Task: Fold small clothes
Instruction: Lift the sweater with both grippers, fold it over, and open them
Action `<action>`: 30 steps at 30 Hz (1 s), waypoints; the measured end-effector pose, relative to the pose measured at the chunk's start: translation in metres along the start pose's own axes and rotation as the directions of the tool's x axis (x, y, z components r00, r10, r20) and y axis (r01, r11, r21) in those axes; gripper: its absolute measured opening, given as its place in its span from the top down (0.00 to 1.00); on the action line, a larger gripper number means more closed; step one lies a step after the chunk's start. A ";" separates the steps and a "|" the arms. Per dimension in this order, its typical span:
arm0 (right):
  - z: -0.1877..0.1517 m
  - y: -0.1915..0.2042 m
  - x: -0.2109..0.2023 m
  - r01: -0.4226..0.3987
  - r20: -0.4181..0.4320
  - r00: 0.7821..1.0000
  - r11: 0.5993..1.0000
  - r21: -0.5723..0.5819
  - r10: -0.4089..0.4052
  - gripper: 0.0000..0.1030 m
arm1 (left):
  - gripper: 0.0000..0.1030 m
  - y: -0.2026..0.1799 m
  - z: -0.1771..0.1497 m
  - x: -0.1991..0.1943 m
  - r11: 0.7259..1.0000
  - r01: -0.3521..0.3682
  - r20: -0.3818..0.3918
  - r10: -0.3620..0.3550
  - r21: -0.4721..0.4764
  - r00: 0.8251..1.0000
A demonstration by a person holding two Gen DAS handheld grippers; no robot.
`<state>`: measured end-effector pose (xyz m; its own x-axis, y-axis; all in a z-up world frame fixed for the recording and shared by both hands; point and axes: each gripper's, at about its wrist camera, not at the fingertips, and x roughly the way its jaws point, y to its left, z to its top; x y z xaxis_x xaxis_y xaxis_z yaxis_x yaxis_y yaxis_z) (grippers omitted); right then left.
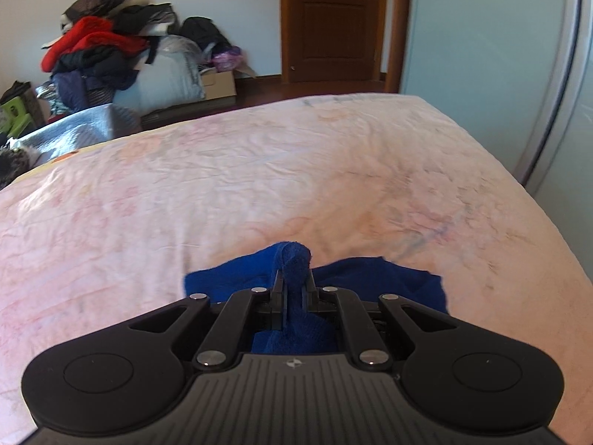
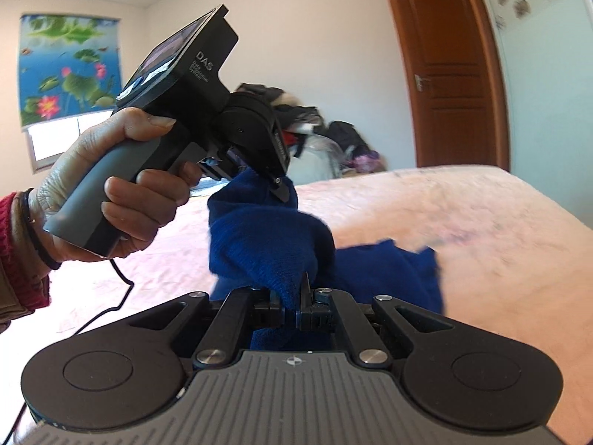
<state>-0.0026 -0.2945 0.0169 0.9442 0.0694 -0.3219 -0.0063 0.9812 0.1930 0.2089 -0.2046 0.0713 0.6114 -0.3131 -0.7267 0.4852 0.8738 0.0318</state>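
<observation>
A small blue knit garment (image 1: pixel 389 282) hangs between both grippers above the pink bedsheet (image 1: pixel 259 170). My left gripper (image 1: pixel 295 278) is shut on a bunched fold of it, which sticks up between the fingers. In the right wrist view my right gripper (image 2: pixel 296 289) is shut on another part of the blue garment (image 2: pixel 259 237). The left gripper (image 2: pixel 283 189), held in a person's hand, grips the cloth higher up and to the left. The rest of the garment (image 2: pixel 389 270) trails down to the right onto the bed.
The bed's far edge (image 1: pixel 296 105) faces a brown door (image 1: pixel 330 18). A heap of clothes and bags (image 1: pixel 111 48) stands at the back left. A pale wardrobe (image 1: pixel 519 55) lines the right side. A cable (image 2: pixel 122 289) hangs from the left gripper's handle.
</observation>
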 end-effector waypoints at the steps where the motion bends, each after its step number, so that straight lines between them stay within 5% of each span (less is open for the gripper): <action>1: -0.003 -0.006 0.000 0.006 -0.005 1.000 1.000 0.017 -0.006 0.95 | 0.94 -0.008 0.000 0.005 1.000 0.003 -0.007 -0.003 0.009 1.000; 15: -0.033 -0.074 -0.011 0.006 -0.145 0.988 0.938 0.346 0.047 0.95 | 0.88 -0.069 -0.016 0.035 0.989 0.137 -0.054 -0.133 0.065 0.990; 18: -0.041 -0.087 -0.007 -0.006 -0.164 0.983 0.905 0.426 0.084 0.95 | 0.81 -0.057 -0.009 0.026 0.985 0.168 -0.049 -0.166 0.040 0.985; 20: -0.046 -0.093 -0.006 -0.003 -0.183 0.978 0.886 0.464 0.099 0.95 | 0.58 -0.042 -0.005 0.016 0.984 0.177 -0.022 -0.178 -0.007 0.984; 21: -0.049 -0.094 -0.008 -0.008 -0.203 0.972 0.874 0.487 0.121 0.92 | 0.48 -0.033 -0.003 0.011 0.984 0.176 0.000 -0.176 -0.036 0.984; 22: -0.050 -0.097 -0.008 -0.017 -0.213 0.967 0.863 0.504 0.143 0.82 | 0.28 -0.024 -0.002 0.005 0.982 0.177 0.028 -0.175 -0.062 0.984; 23: -0.050 -0.099 -0.010 -0.025 -0.216 0.964 0.862 0.506 0.155 0.81 | 0.20 -0.014 0.000 -0.004 0.980 0.176 0.072 -0.170 -0.087 0.983; 25: -0.044 -0.099 -0.015 -0.030 -0.236 0.959 0.886 0.462 0.156 0.78 | 0.20 -0.001 0.001 -0.018 0.983 0.154 0.120 -0.142 -0.100 0.983; 30: -0.003 -0.111 -0.030 -0.030 -0.142 0.986 0.921 0.389 0.092 0.45 | 0.20 0.010 -0.025 -0.042 1.000 0.012 0.151 -0.007 -0.027 0.989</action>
<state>-0.0315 -0.4047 0.0024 0.8831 0.1844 -0.4314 0.0941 0.8312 0.5479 0.1725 -0.1731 0.0844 0.6953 -0.3720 -0.6150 0.4750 0.8800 0.0047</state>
